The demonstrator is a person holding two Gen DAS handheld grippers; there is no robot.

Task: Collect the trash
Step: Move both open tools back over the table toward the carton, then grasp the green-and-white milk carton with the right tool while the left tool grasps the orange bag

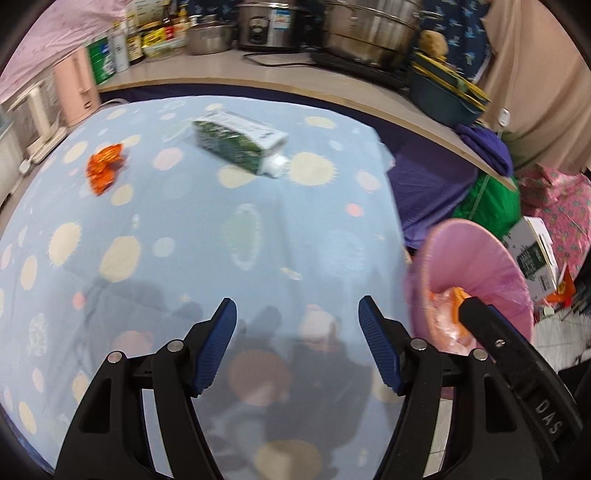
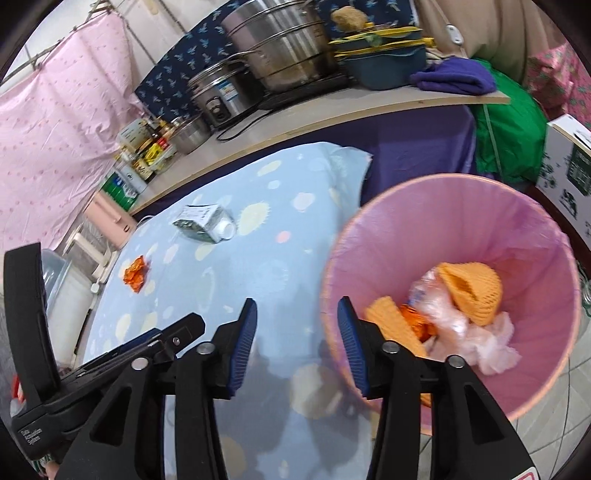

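A green and white carton [image 1: 239,144] lies on its side on the far part of the light blue spotted tablecloth [image 1: 184,229]. It also shows in the right wrist view [image 2: 204,223]. A crumpled orange wrapper [image 1: 104,168] lies at the far left of the table, seen also from the right wrist [image 2: 135,274]. A pink-lined bin [image 2: 458,236] stands at the table's right edge and holds orange foam nets, clear plastic and an orange wrapper. My left gripper [image 1: 297,319] is open and empty above the near tablecloth. My right gripper [image 2: 297,318] is open and empty by the bin's left rim [image 1: 476,254].
A wooden counter [image 1: 258,75] behind the table carries steel pots [image 1: 369,26], a rice cooker, bottles and stacked dishes. A purple cloth [image 2: 454,79], a green bag [image 2: 509,129] and a printed box [image 2: 569,166] stand to the right. A pink appliance [image 1: 75,86] stands at the far left.
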